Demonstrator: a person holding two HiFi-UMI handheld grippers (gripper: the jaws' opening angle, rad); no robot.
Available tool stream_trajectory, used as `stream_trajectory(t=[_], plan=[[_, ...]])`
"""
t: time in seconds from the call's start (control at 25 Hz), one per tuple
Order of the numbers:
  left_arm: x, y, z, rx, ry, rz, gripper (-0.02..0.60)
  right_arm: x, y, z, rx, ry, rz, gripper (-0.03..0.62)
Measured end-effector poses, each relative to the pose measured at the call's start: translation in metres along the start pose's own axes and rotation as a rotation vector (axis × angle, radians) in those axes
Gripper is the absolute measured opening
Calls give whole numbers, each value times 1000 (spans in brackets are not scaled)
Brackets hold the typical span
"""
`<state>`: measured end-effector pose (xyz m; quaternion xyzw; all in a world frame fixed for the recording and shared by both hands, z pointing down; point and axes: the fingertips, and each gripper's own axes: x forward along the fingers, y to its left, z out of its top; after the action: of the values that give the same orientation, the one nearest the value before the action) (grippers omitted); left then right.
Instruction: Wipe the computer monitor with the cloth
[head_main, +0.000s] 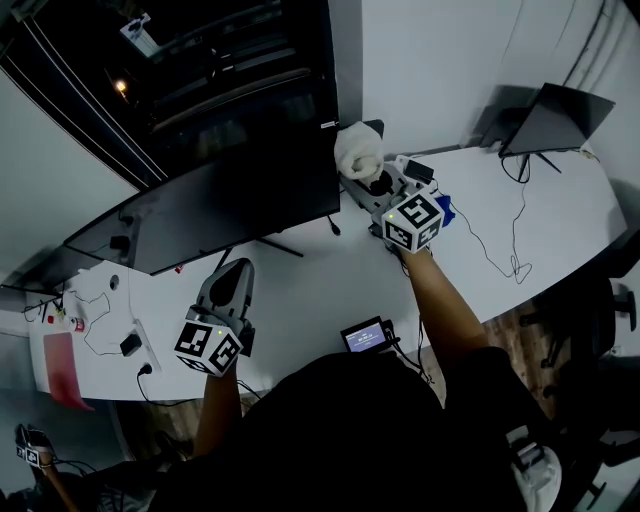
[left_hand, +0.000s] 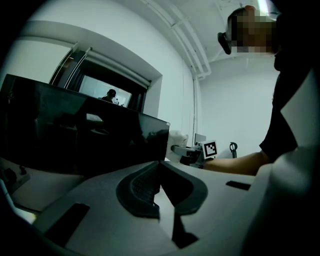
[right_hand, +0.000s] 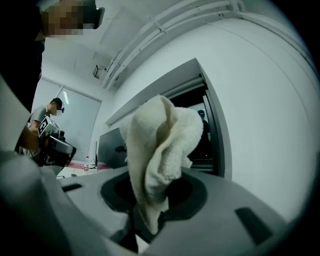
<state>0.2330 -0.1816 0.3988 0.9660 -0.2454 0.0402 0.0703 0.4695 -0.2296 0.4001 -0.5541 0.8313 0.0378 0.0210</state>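
Where the cameras look
Head view looks steeply down on the desk. Both gripper views sit low and close (right by their jaws), sharing the monitor.

Cool, dim light is washing every view; the white bench around the left tool is glowing brightest. The cloth in the right tool is catching light. Both gripper views are bowing into black corners.
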Motion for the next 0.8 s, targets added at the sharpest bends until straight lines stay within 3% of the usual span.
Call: stream_trajectory(t=[0.8], plan=[[-6, 4, -14, -31, 20, 30, -6, 2, 0, -60, 85, 105, 5, 107]])
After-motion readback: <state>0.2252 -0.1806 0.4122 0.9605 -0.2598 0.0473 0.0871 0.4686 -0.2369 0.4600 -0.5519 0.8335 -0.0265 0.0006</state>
